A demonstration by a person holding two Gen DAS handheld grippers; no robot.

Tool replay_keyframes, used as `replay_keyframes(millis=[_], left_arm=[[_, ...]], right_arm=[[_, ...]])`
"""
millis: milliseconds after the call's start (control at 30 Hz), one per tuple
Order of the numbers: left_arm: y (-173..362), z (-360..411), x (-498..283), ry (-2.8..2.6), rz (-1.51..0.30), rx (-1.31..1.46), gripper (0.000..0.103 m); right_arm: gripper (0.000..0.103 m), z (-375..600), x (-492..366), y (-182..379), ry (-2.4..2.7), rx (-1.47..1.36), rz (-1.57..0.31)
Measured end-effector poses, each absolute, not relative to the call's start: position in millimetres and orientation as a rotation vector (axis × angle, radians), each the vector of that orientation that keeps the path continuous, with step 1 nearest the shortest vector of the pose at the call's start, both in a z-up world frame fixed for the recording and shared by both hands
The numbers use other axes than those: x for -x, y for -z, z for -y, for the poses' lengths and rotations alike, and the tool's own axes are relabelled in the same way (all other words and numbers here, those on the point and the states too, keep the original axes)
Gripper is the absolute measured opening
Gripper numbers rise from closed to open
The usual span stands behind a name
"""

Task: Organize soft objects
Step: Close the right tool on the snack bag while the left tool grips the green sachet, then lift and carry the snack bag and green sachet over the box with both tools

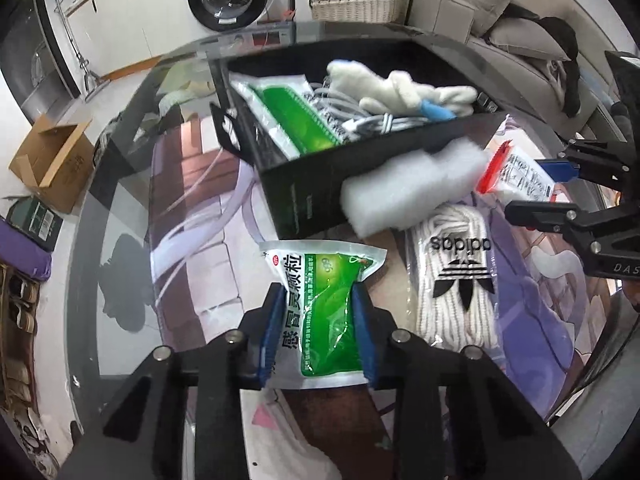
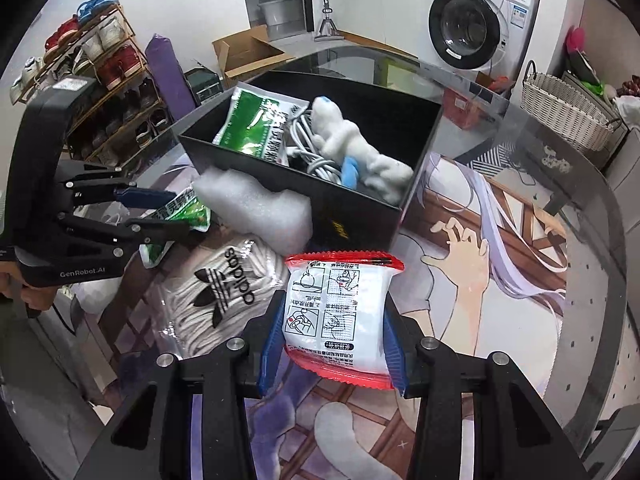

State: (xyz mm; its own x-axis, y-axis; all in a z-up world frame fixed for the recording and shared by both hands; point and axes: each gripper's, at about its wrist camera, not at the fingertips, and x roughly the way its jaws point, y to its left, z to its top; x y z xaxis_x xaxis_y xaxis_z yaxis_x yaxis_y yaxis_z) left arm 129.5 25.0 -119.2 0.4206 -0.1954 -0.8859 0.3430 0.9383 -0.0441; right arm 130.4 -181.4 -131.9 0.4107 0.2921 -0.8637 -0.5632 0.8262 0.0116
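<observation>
My left gripper (image 1: pixel 320 300) is shut on a green and white medicine pouch (image 1: pixel 322 312), held just in front of the black box (image 1: pixel 304 188); it also shows in the right wrist view (image 2: pixel 160 210). My right gripper (image 2: pixel 334 320) is shut on a red-edged white packet (image 2: pixel 340 312), seen at the right in the left wrist view (image 1: pixel 516 174). The black box (image 2: pixel 360 216) holds a second green pouch (image 2: pixel 248 124), a grey cable (image 2: pixel 312 152) and a white plush toy (image 2: pixel 360 152). White foam (image 1: pixel 412 188) leans on the box front. A bagged white Adidas rope (image 1: pixel 456 276) lies on the mat.
The glass table (image 2: pixel 592 216) carries a printed anime mat (image 2: pixel 480 264). A wicker basket (image 2: pixel 564 108), washing machine (image 2: pixel 472 24), shoe rack (image 2: pixel 100 76) and cardboard box (image 1: pixel 52 164) stand around the table.
</observation>
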Motion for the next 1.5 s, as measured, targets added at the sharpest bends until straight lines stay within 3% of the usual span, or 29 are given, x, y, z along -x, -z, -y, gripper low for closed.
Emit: replay_keyframes(millis=[500,800,1233,1500], left_arm=[[58,-37,-108,0.371,-0.803,-0.138,0.032],[21,-34,-84,0.367,-0.59,-0.106,0.032],[-34,-53,-30,0.33,-0.187,-0.101,0.032],[-36,-66,-28,0.295,-0.153,-0.073,0.032]], right_arm=[[0.044,188,-109,84,-0.576,0.237,-0.836],[0.044,186,-85,43,-0.627,0.203,-0.611],[0.044,201,-17,-14,-0.585,0.112,-0.144],[0.044,204,-8,-14,-0.573,0.104,-0.138]])
